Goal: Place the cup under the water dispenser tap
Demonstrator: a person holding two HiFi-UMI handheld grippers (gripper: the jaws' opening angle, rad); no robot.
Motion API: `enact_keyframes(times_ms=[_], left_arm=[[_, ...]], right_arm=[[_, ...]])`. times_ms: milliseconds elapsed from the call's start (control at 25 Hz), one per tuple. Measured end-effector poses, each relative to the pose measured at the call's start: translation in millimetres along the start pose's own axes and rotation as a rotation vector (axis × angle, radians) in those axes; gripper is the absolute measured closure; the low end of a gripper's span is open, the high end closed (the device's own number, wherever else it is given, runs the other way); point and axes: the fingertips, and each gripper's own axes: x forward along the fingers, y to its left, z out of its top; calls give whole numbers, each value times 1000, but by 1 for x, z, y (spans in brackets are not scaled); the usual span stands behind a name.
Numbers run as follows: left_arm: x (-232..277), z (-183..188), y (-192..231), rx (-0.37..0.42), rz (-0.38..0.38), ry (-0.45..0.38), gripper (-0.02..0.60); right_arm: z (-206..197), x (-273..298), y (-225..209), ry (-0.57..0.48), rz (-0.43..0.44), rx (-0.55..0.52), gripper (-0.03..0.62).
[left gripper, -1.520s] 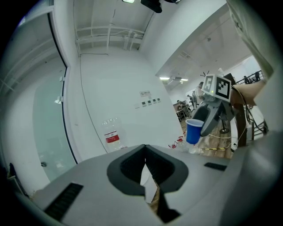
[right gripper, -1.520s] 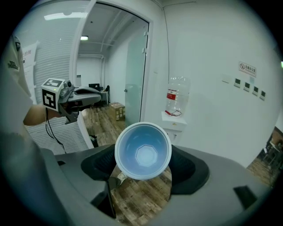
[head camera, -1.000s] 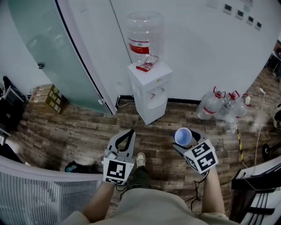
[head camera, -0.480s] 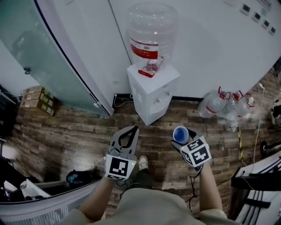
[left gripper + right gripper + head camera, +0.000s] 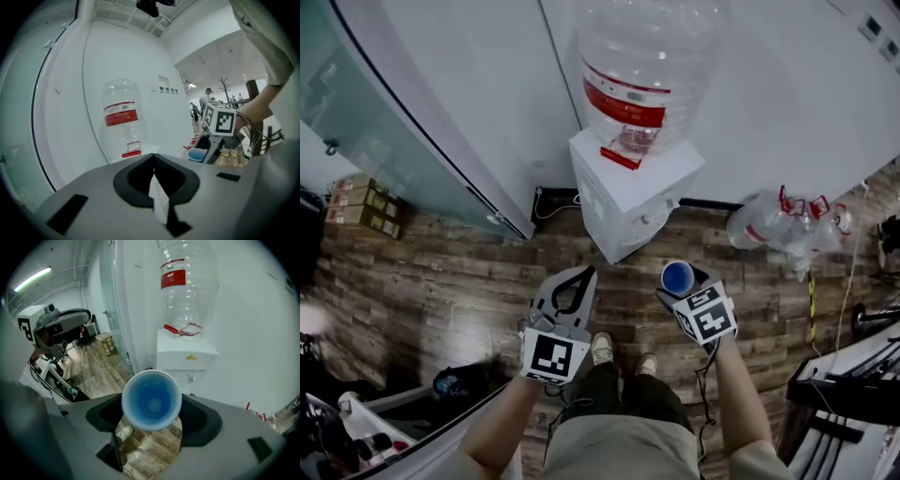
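Right gripper (image 5: 681,280): jaws wide, clamped on the sides of the blue cup (image 5: 151,399), mouth up. It is held over the wood floor (image 5: 441,281), near the front of the water dispenser (image 5: 623,197). Cup not yet under the tap; taps are too small to make out. Bare planks lie between cup and dispenser front. Left gripper (image 5: 584,275) is level beside the right, jaws closed tip to tip. A big clear bottle (image 5: 642,66) with a red label sits on the dispenser. A cluster of spare bottles (image 5: 778,220) lies at the floor's far edge, right of the dispenser. Glass door (image 5: 366,112) to its left, cardboard boxes (image 5: 358,202) at the floor's left edge. 2 shoes (image 5: 602,347) below the grippers.
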Motion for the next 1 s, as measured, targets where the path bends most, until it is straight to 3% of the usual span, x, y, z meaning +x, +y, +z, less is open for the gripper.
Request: enact_keyframes(times_ms=[160,320,600,800,1000], left_arm=[[21,-24,4,-19,23,-4,575],[43,-61,12,-87,59,50,575],[86,-118,15,-113,89,100,575],[111,-151,14,-189,102,123,575],[130,-171,11,-180,113,96,575]], right_arm=[[0,38,-11,20,15,6,229],[2,79,-23,21,24,26,229],[-8,160,-43,44,42,13,229],[-21,211,-57,88,87,9,229],[-30,260,-72,104,85,-25,229]])
